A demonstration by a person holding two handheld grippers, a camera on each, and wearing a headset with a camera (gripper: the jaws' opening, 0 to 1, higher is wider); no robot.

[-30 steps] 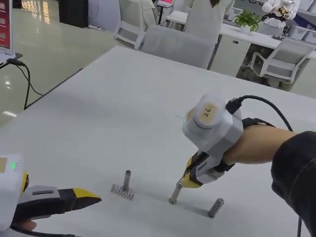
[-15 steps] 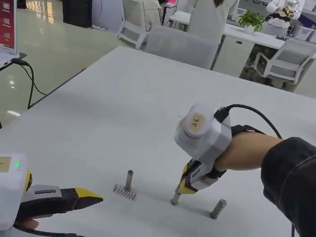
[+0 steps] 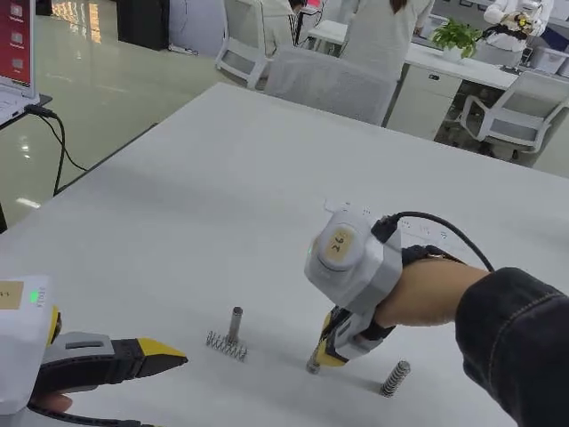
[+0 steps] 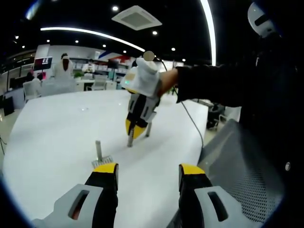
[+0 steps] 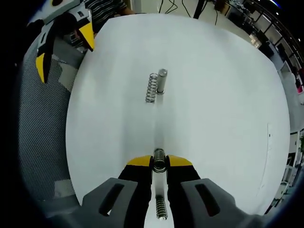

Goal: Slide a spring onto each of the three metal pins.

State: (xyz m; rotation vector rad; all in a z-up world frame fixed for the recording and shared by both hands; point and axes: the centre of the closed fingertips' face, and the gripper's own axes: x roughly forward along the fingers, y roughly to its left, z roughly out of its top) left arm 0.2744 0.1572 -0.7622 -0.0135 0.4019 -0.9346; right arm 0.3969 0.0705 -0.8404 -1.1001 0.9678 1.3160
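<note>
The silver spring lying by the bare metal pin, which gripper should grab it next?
Probably the left gripper: it is open and faces that silver coil spring and upright metal pin. The right gripper is shut on a second spring.

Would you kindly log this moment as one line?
right gripper: shut on spring at middle pin | left gripper: open | second pin: bare

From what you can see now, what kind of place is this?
Probably an open-plan office or lab: a large white table, office chairs behind it, a potted plant on a desk, and a ceiling air vent.
</note>
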